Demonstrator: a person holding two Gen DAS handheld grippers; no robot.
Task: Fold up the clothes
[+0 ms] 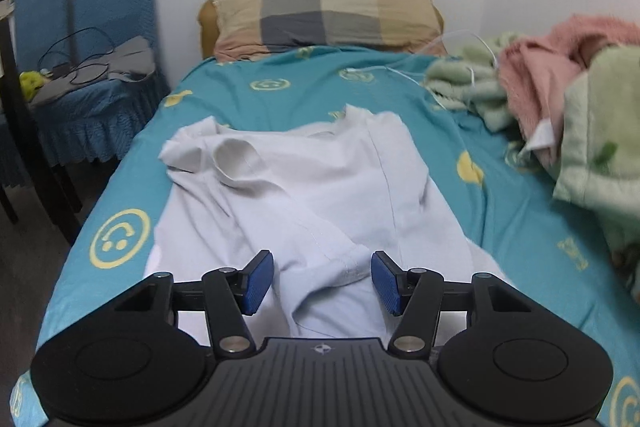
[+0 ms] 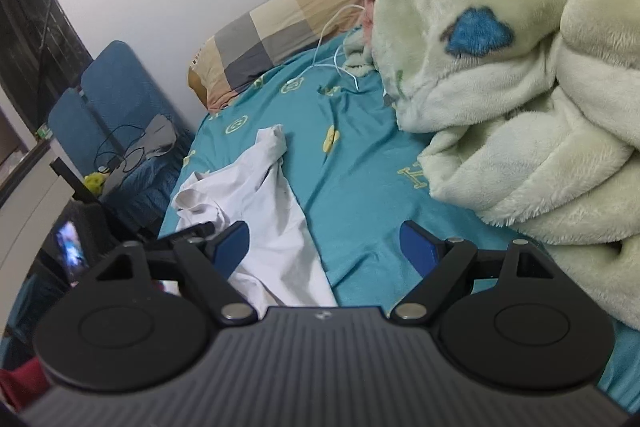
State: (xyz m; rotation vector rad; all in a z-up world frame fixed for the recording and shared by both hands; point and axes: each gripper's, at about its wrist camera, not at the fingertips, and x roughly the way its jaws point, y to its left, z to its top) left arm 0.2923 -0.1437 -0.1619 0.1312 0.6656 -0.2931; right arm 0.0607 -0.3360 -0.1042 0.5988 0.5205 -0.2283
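White t-shirt (image 1: 304, 187) is lying rumpled on the bed (image 1: 520, 227), spread over the teal sheet with the yellow smiley prints. In the left wrist view it fills the middle of the frame, collar up around 11 o'clock, one sleeve bunched at about 12 o'clock, and a ridge of fabric running down toward 6 o'clock.

Left claw (image 1: 322, 281) is spread apart, blue pads on either side of that ridge near the hem — I can't tell whether the pads actually touch the cloth or just sit over it. Nothing is pinched between them.

Right claw (image 2: 324, 247) is also spread wide, empty, over the right edge of the shirt (image 2: 256, 187), where it meets bare sheet (image 2: 360, 155). Its left pad is over white fabric, its right pad over teal.

Other stuff: the checked pillow (image 1: 324, 15) is at 12 o'clock at the head of the bed, with a white cable (image 2: 336, 39) trailing off it onto the sheet. A big fluffy green blanket (image 2: 520, 107) is heaped at 2 to 3 o'clock in the right wrist view, with a pink one (image 1: 560, 55) tangled in it. No baskets or bins in sight — the closest thing to a container is the blue-covered chair (image 1: 100, 27) at 9 to 10 o'clock beside the bed, holding a grey cloth (image 1: 124, 63) and black cords on its seat.
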